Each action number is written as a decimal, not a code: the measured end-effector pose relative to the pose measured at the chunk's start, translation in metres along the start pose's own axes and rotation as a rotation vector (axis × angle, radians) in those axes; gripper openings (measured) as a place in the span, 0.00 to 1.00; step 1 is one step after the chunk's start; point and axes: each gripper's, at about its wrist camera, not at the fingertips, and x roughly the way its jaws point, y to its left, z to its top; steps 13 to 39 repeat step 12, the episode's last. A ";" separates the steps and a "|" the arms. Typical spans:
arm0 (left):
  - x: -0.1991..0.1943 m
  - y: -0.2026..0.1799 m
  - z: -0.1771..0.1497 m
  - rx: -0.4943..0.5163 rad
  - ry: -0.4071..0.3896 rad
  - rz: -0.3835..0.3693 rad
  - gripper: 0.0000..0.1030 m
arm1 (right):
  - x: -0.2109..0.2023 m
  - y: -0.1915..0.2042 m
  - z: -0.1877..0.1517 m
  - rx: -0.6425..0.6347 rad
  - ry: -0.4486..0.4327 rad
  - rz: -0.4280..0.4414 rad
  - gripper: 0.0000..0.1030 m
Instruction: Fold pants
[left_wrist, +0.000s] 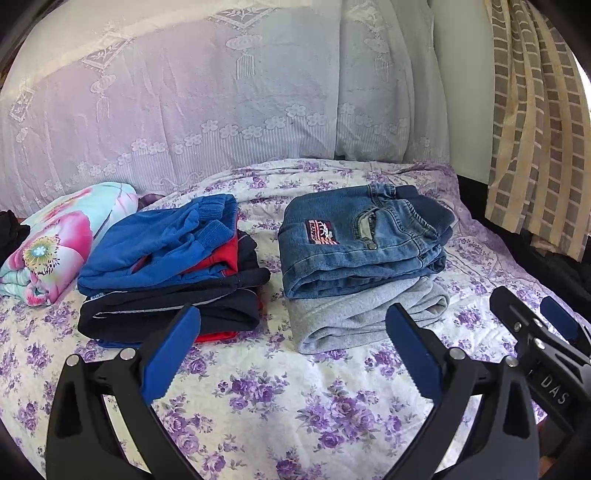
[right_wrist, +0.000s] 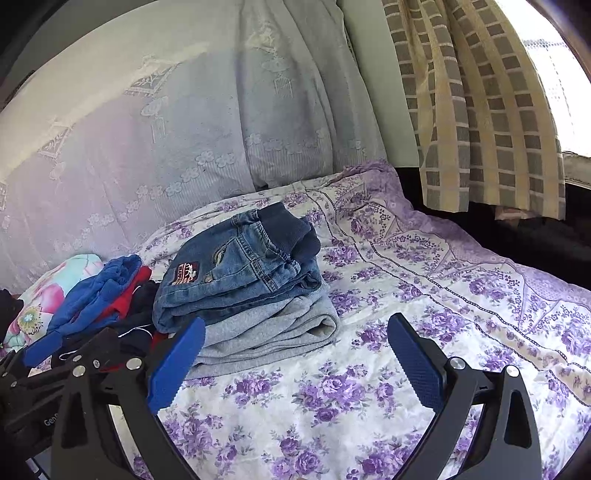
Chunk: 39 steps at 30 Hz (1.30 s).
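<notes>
On floral quilt (left_wrist: 280, 398): folded denim jeans (left_wrist: 354, 243) atop soft grey pants (left_wrist: 354, 317).

Folded blue denim pants (left_wrist: 360, 245) with a small embroidered patch lie atop folded grey pants (left_wrist: 365, 317), stacked just ahead of the left gripper's (left_wrist: 291, 354) spread fingers. A second pile (left_wrist: 166, 266), blue over red and navy, sits ahead-left.

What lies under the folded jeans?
The folded jeans rest on folded grey pants, which lie on the floral bedspread. Anything between or beneath those layers is covered.
</notes>
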 end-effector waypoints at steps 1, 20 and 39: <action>0.000 -0.001 0.000 0.006 -0.001 0.006 0.95 | 0.000 0.000 0.000 -0.001 0.001 -0.002 0.97; 0.001 0.002 0.003 -0.014 0.036 0.008 0.95 | 0.000 0.002 -0.001 -0.016 0.001 -0.001 0.97; 0.001 0.002 0.003 -0.014 0.036 0.008 0.95 | 0.000 0.002 -0.001 -0.016 0.001 -0.001 0.97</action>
